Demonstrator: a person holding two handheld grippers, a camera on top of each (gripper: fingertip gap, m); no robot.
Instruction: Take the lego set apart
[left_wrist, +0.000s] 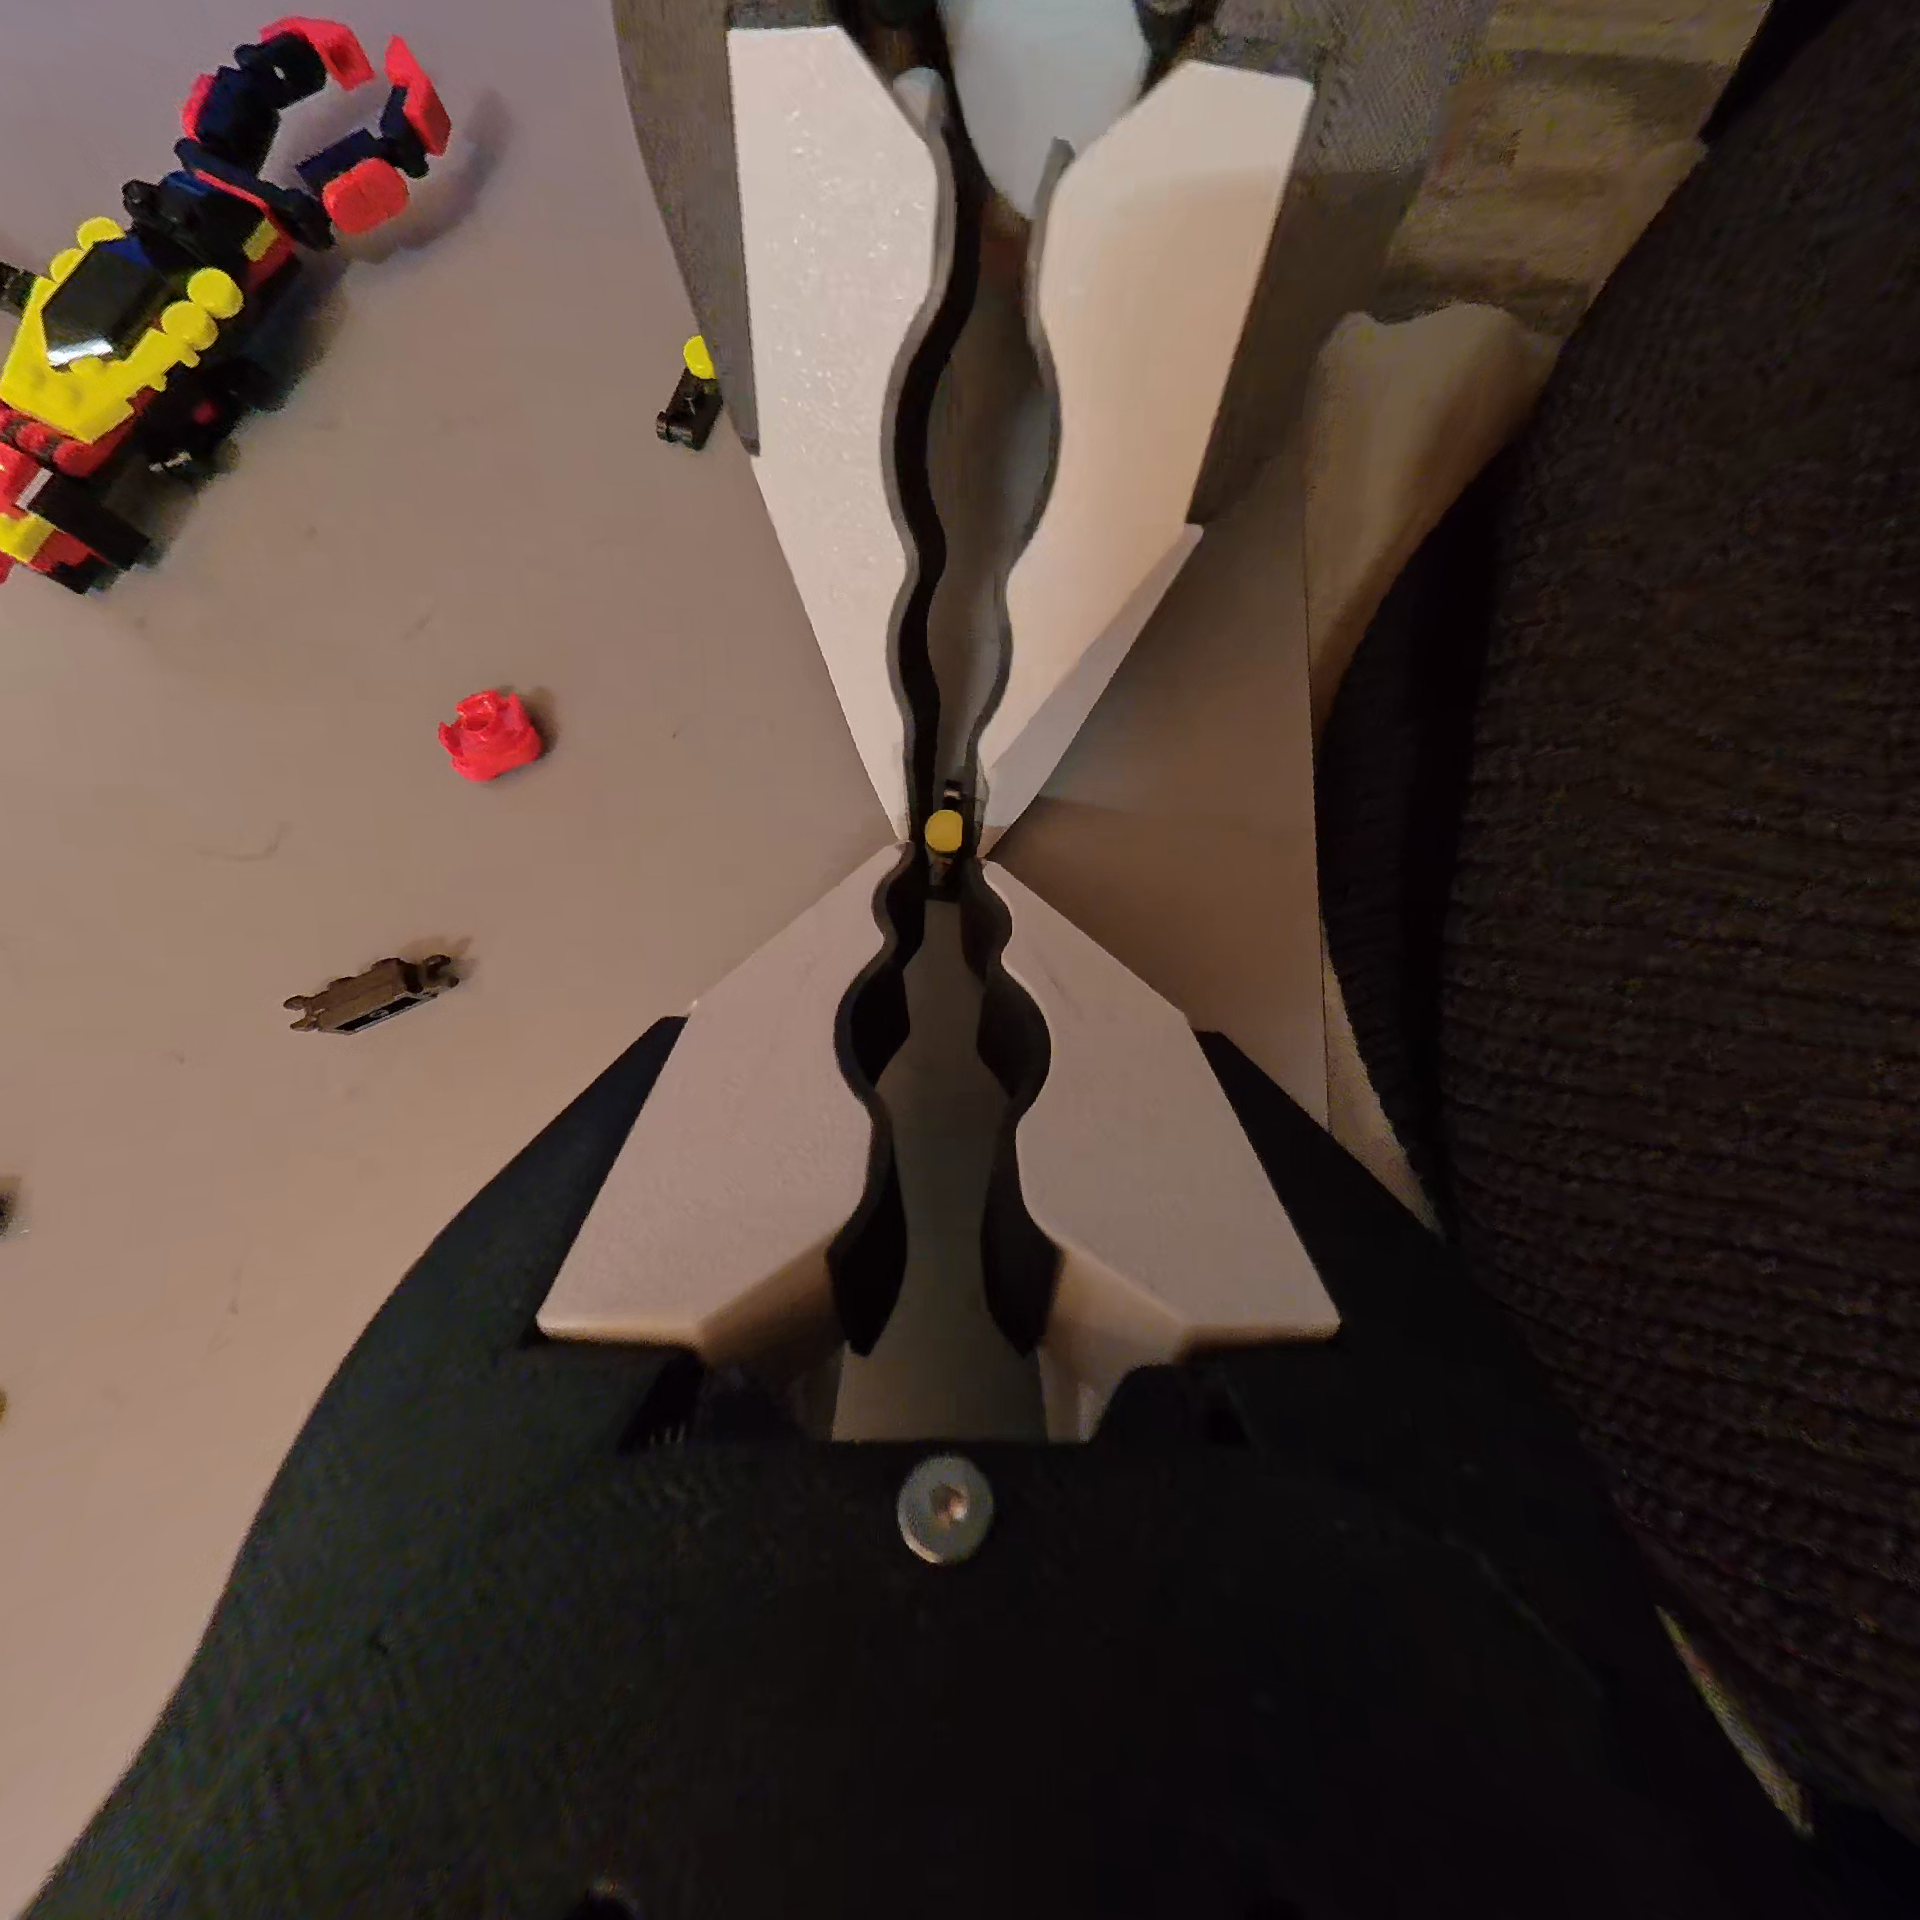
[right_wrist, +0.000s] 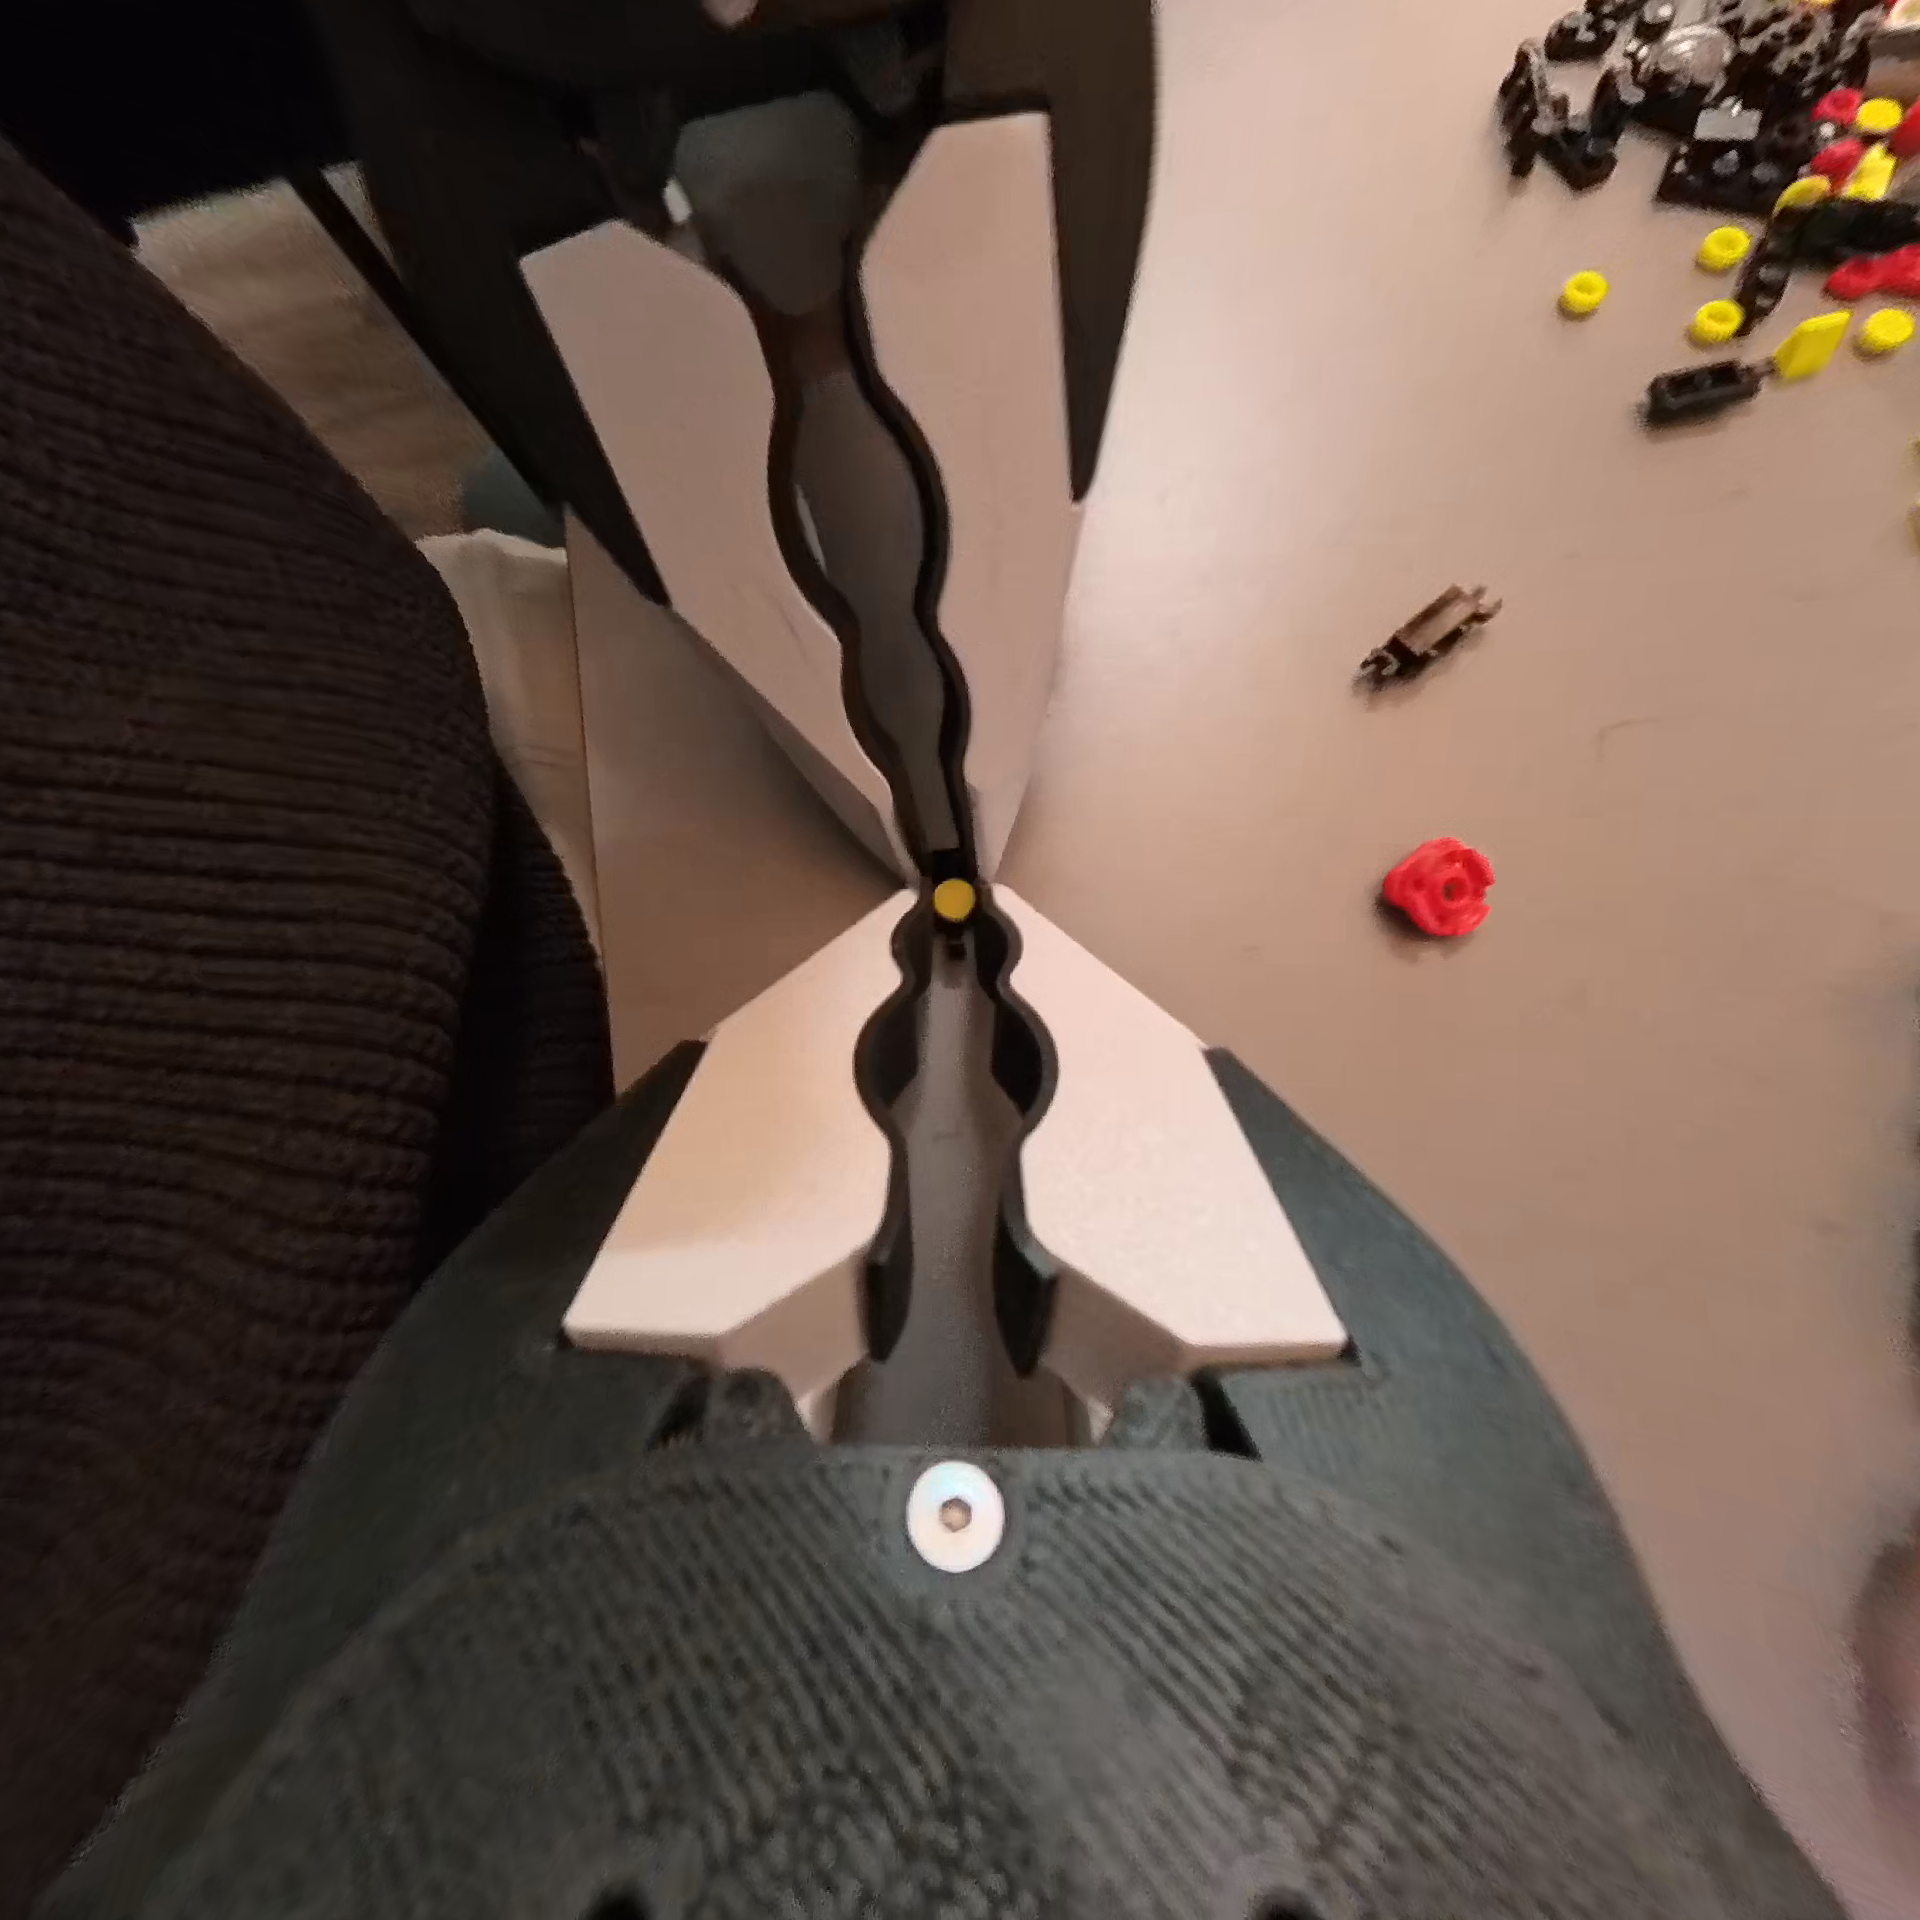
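Note:
A small black lego piece with a yellow stud (left_wrist: 943, 828) is pinched between my two grippers, which meet tip to tip above the table. My left gripper (left_wrist: 940, 868) is shut on its near end. My right gripper (left_wrist: 948, 795) comes in from the top of the left wrist view, shut on the far end. In the right wrist view the same piece (right_wrist: 954, 899) sits at my right gripper (right_wrist: 954, 930), with my left gripper (right_wrist: 948, 847) opposite. The red, yellow and black lego model (left_wrist: 135, 343) lies on the table at the upper left.
Loose on the pale table (left_wrist: 312, 1195) are a red round piece (left_wrist: 488, 736) (right_wrist: 1439, 888), a dark bar piece (left_wrist: 369, 995) (right_wrist: 1429, 634) and a small black-and-yellow piece (left_wrist: 691, 400). A pile of loose parts (right_wrist: 1766, 156) lies at the right. Dark ribbed fabric (left_wrist: 1662, 935) (right_wrist: 208, 831) borders the table.

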